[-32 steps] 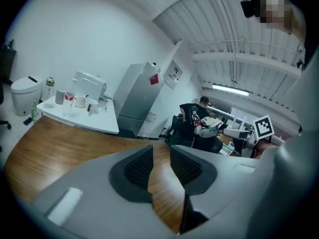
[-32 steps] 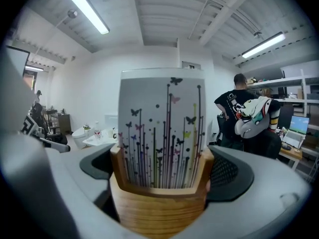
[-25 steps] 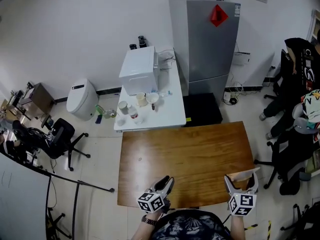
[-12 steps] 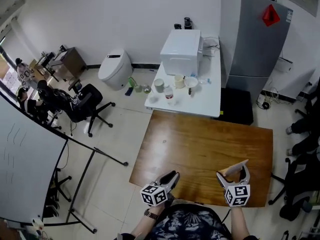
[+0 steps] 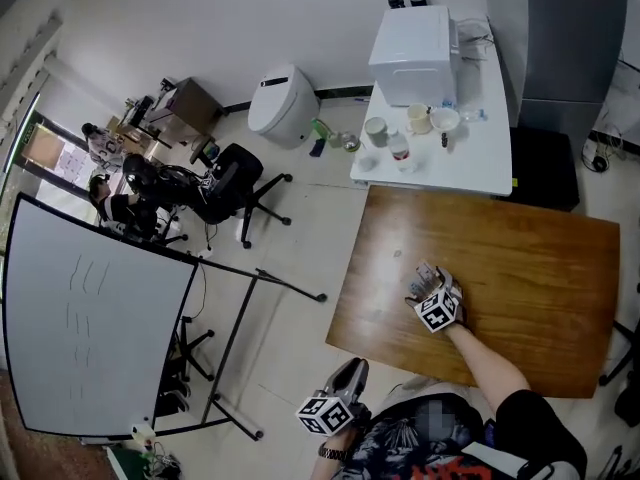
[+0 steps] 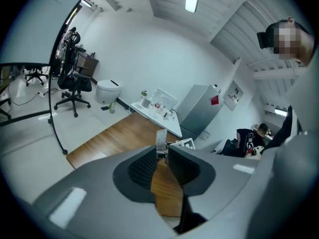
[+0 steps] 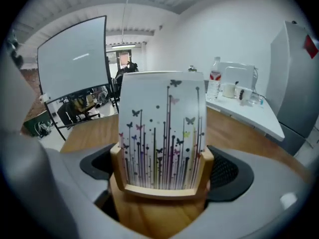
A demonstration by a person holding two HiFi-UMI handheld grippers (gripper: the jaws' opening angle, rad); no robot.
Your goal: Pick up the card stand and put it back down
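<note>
Office: whiteboard (image 5: 90, 318), swivel chair (image 5: 235, 173), fridge (image 5: 565, 38)

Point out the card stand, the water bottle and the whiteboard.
card stand (image 7: 159, 213), right gripper view, on its wooden base below the card.
water bottle (image 5: 400, 151), head view, on the bottle's body.
whiteboard (image 5: 95, 318), head view, on the middle of its white face.

I'm seeing a dark floral-print shirt (image 5: 392, 448), short black sleeve (image 5: 535, 423) on the R arm, dark watch (image 5: 329, 452) on the L wrist. Left gripper (image 5: 354, 368) & right gripper (image 5: 424, 273): grey plastic shells, black ribbed pads (image 6: 142, 168), each w/ a b/w square-marker cube (image 5: 324, 414).
</note>
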